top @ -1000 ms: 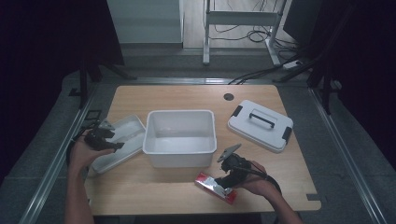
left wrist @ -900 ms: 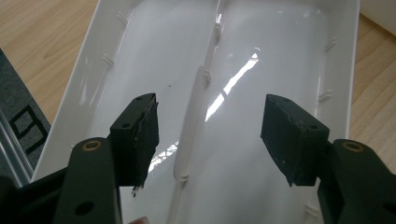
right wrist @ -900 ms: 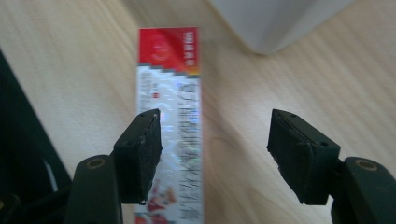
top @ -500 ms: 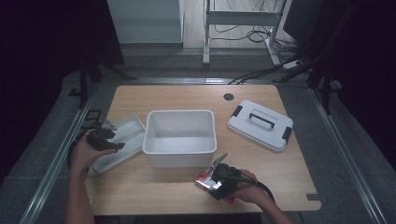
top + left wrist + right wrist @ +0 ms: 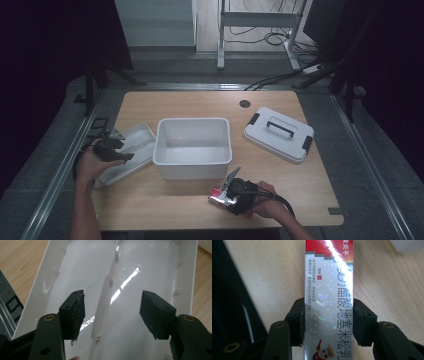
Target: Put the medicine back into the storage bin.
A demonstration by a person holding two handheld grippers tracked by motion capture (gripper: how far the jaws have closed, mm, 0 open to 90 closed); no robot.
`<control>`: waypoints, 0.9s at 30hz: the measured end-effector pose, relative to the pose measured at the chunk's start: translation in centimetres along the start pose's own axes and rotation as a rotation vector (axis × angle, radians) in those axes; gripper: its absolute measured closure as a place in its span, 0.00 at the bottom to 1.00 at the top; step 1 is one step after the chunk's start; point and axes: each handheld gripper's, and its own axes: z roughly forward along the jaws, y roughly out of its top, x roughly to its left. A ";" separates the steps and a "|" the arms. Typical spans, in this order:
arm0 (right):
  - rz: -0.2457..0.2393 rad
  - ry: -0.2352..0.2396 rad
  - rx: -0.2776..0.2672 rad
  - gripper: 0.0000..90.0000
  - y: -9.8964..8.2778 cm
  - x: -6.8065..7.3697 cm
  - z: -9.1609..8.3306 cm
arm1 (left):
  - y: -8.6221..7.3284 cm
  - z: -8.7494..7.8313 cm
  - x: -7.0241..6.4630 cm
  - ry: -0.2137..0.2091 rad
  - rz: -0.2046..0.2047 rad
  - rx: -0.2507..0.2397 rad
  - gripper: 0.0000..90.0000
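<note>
A long red and silver carton [image 5: 329, 285] with printed characters lies flat on the wooden table near its front edge [image 5: 216, 196]. My right gripper [image 5: 328, 320] has just been closing its jaws; the carton is between them and both pads press its long sides. In the high view this right gripper [image 5: 227, 195] sits low over the carton, in front of the white tub. My left gripper [image 5: 112, 312] hangs open above a shallow white two-part tray [image 5: 150, 270] with nothing between its pads. From above, the left gripper [image 5: 119, 150] is at the table's left over that tray [image 5: 137, 140].
A deep white tub [image 5: 192, 145] stands at the table's middle. Its grey-white lid [image 5: 278, 134] with a dark handle lies to the right. A round cable hole [image 5: 244, 103] sits near the far edge. The table edge is close beside the carton.
My right gripper has come down and leftward onto the carton, and its jaws have closed on it. The left hand and the tray have stayed put.
</note>
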 end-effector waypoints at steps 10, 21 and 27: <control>-0.050 0.009 -0.143 0.57 0.5 -0.6 -6.8 | -0.1 0.1 0.0 -0.004 -0.001 0.003 0.41; -0.126 -0.015 -0.252 0.57 3.6 -2.8 -13.4 | 0.0 0.3 0.0 -0.010 0.003 0.006 0.41; -0.138 -0.038 -0.255 0.57 5.7 -4.6 -14.6 | -0.1 0.3 0.1 -0.012 0.005 0.009 0.41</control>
